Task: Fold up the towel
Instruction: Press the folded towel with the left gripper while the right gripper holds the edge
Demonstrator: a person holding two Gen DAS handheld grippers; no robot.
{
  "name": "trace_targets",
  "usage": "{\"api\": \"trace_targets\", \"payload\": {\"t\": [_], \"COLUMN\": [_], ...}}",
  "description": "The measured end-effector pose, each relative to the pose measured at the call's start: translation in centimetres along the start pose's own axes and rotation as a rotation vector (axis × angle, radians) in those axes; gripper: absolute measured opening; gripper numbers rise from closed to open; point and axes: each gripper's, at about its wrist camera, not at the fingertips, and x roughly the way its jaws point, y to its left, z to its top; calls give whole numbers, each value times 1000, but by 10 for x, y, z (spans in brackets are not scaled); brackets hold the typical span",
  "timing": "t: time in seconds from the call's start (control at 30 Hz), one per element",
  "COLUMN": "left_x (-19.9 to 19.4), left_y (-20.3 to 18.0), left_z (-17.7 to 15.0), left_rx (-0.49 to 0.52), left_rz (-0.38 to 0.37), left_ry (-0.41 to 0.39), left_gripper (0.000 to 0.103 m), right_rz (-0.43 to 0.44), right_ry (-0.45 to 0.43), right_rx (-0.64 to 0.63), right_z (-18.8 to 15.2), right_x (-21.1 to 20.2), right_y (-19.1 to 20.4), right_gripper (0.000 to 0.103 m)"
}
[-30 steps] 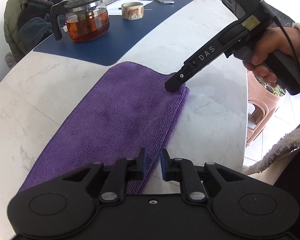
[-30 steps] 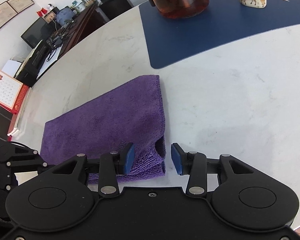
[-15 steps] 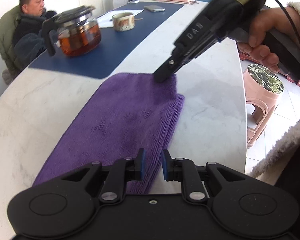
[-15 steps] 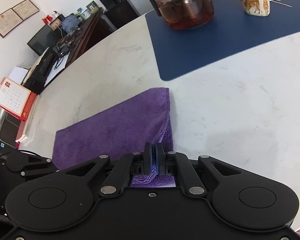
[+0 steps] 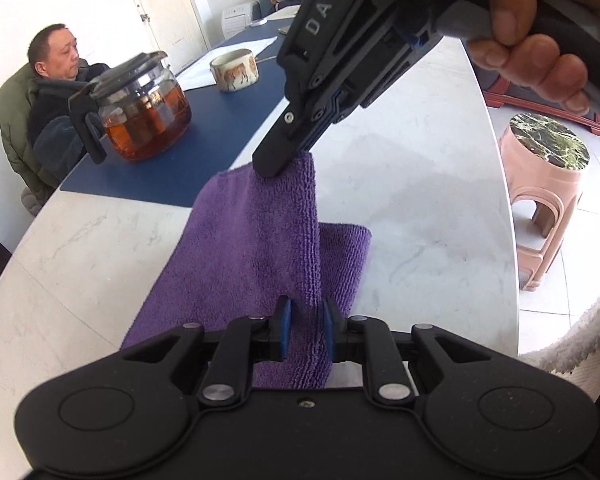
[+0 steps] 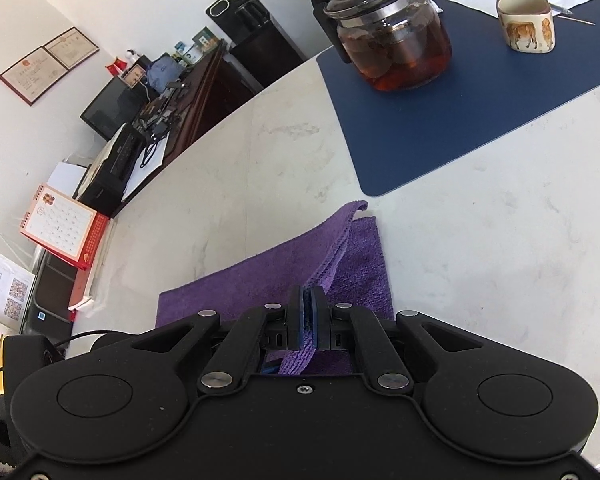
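A purple towel (image 5: 256, 248) lies folded on the white marble table (image 5: 420, 184). My right gripper (image 5: 284, 164) is shut on the towel's top layer at its far right corner and holds that layer lifted off the table. In the right wrist view the towel (image 6: 260, 280) runs up between the closed pads of the gripper (image 6: 306, 320). My left gripper (image 5: 305, 328) sits at the towel's near edge. Its jaws stand a little apart, with the raised towel layer passing between them; they do not pinch it.
A glass teapot of tea (image 5: 140, 116) and a cup (image 5: 236, 70) stand on a blue mat (image 5: 204, 132) at the back of the table. A man (image 5: 48, 92) sits behind it. A pink stool (image 5: 548, 200) stands on the floor beyond the table's right edge.
My right gripper closed on the towel's corner and lifted the top layer up and toward my left gripper. My left gripper stayed at the near edge with its jaws slightly apart.
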Motion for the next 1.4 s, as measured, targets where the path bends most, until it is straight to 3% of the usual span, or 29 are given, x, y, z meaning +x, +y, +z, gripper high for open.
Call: {"api": "trace_targets", "payload": {"t": [0.23,0.3,0.4,0.6,0.73,0.9,1.2,1.4], "left_x": [14,16,17,-2,-19,-9,5,1], "left_y": [-7,-3,7,28,30,15,12,22], "left_z": [-1,-3,-6,-7,-3,-8,-12,-8], "left_rx": [33,12,-39,-90,-38,75,63,-19], "left_rz": [56,36,12,-16,-42,-60,-75,-94], "left_ry": [62,78,94,50,40,100,129,110], "left_gripper": [15,15,6,4,4,4,5,5], "right_rz": [32,29,23,11,26,26,-8,88], "right_ry": [-7,-2,4,27,41,82,69,44], "right_rx": [3,13,32,66,73,89,110,279], "right_z": [3,1,-3,-12,-18,-33,-45,-55], "right_x": [1,2,3,8,8,9,6,-13], "right_y": [1,-3,-10,-24,-26,-32,-45,-62], "right_gripper": [3,3,3,3,3,3,3,15]}}
